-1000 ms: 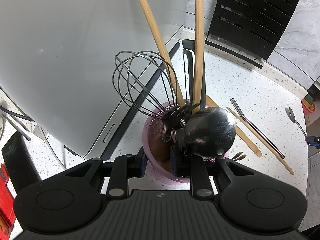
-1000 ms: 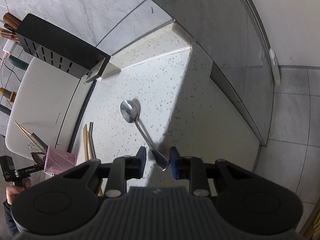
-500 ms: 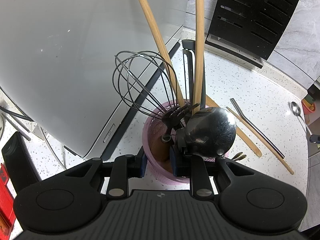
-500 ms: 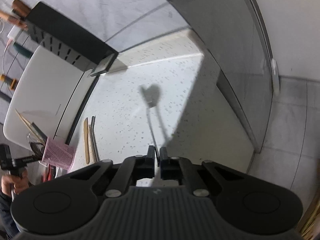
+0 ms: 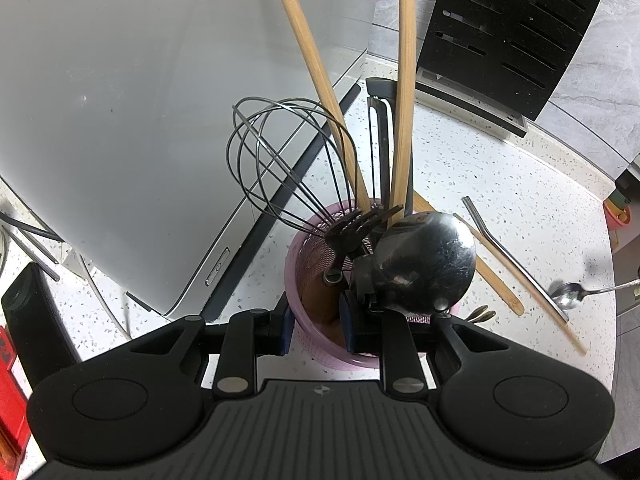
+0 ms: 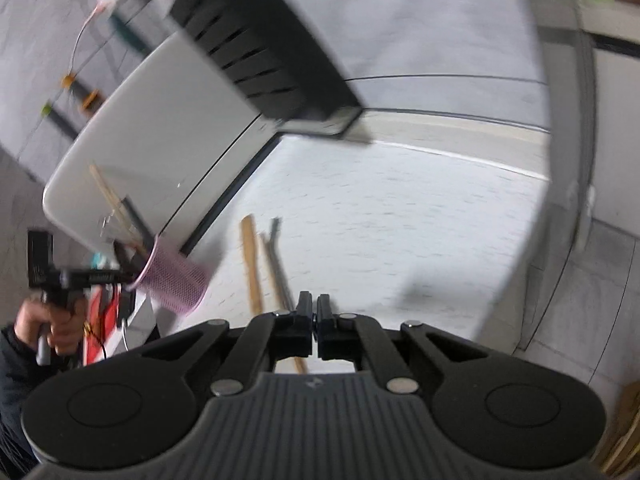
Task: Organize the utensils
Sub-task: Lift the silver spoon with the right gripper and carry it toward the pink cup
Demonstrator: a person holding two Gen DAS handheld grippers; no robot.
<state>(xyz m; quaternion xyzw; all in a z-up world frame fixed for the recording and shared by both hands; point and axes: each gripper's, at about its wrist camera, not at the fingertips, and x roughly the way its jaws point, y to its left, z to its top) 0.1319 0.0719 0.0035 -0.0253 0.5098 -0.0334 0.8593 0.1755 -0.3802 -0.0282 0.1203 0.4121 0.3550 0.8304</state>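
**Cup held steady, spoon on its way**

The left claw [image 5: 318, 326] pinches the wall of the pink mesh cup [image 5: 304, 256], one finger outside and one inside, likely so it cannot tip. The right claw [image 6: 314, 312] is pressed together. It seems to hold the small silver spoon [image 5: 568, 298] by its thin handle, low at the right edge of the left view.

The cup is crowded by a wire whisk [image 5: 288, 160] and a big shiny ladle [image 5: 424, 264]. The speckled white counter [image 5: 480, 160] between spoon and cup is open, apart from the bent metal straw [image 5: 512, 256].
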